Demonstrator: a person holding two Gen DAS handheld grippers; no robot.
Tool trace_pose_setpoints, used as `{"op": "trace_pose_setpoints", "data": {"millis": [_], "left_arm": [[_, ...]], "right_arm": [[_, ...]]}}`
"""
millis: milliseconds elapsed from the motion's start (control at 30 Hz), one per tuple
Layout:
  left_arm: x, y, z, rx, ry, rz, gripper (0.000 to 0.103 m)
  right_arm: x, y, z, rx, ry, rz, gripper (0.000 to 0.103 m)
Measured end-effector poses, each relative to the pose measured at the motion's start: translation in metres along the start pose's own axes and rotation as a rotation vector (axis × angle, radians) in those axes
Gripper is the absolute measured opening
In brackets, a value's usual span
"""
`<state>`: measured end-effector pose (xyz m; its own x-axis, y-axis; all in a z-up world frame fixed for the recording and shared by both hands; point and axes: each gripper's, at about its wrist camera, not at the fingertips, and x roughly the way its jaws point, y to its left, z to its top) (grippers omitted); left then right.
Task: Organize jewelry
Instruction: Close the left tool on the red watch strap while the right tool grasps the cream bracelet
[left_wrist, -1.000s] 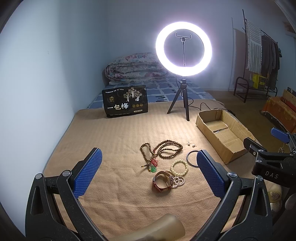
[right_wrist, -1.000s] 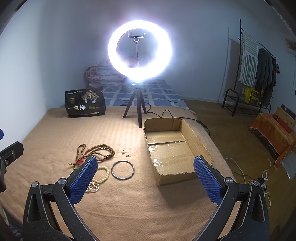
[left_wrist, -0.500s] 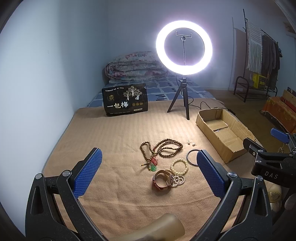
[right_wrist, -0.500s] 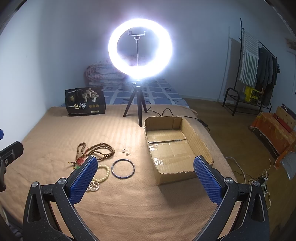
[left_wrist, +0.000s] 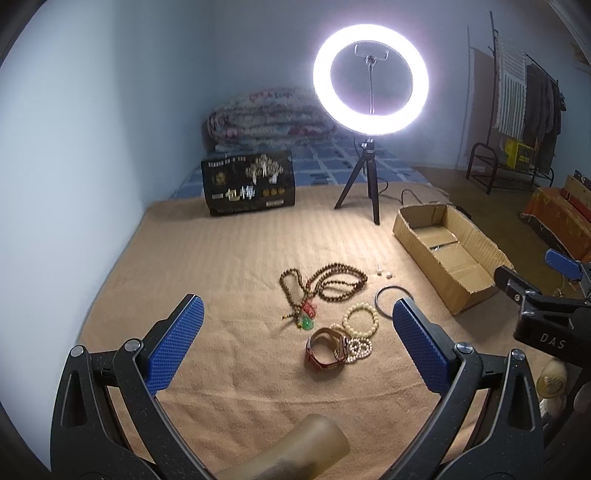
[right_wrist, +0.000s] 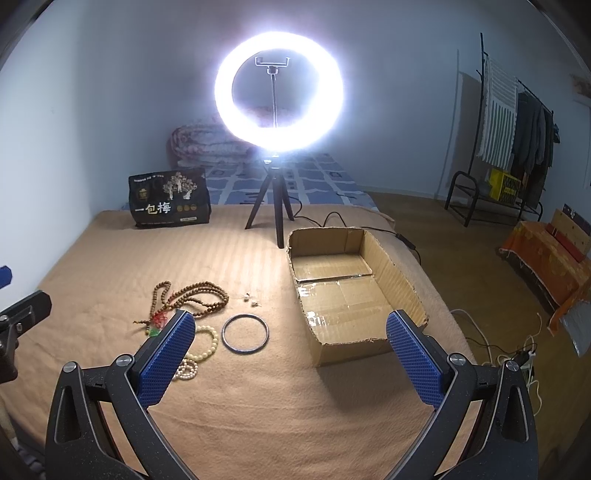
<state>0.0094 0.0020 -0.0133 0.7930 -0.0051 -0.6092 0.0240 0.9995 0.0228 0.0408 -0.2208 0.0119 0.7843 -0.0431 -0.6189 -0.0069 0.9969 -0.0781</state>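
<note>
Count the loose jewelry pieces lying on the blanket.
7: wooden bead necklace, cream bead bracelet, pearl bracelet, leather watch, metal bangle, and two tiny earrings. The tangle may hide more.

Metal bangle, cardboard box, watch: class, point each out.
metal bangle (right_wrist: 245, 333), right wrist view, its near rim.
cardboard box (right_wrist: 352, 347), right wrist view, front wall.
watch (left_wrist: 327, 352), left wrist view, its strap.
</note>
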Motion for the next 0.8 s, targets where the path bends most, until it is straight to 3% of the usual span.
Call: {"op": "trace_pose_setpoints", "data": {"millis": [167,467,600,800], "left_arm": [[0.015,0.016,0.0,-0.05,0.077,-0.023,0.103],[0.036,0.046,0.004,-0.197,0.224,-0.248,0.103],[0.041,0.058,0.006,-0.251,0.236,-0.252,0.103],[0.052,0.062,0.008,-0.222,0.236,-0.218,0.103]], "right_arm": [[0.003,0.0,0.0,-0.002,0.01,-0.002,0.103],[0.007,0.006,0.0,-0.028,0.016,-0.009,0.103],[0.009,0.009,0.001,-0.041,0.017,-0.009,0.103],[0.019,0.015,0.004,-0.052,0.046,0.02,0.103]]}}
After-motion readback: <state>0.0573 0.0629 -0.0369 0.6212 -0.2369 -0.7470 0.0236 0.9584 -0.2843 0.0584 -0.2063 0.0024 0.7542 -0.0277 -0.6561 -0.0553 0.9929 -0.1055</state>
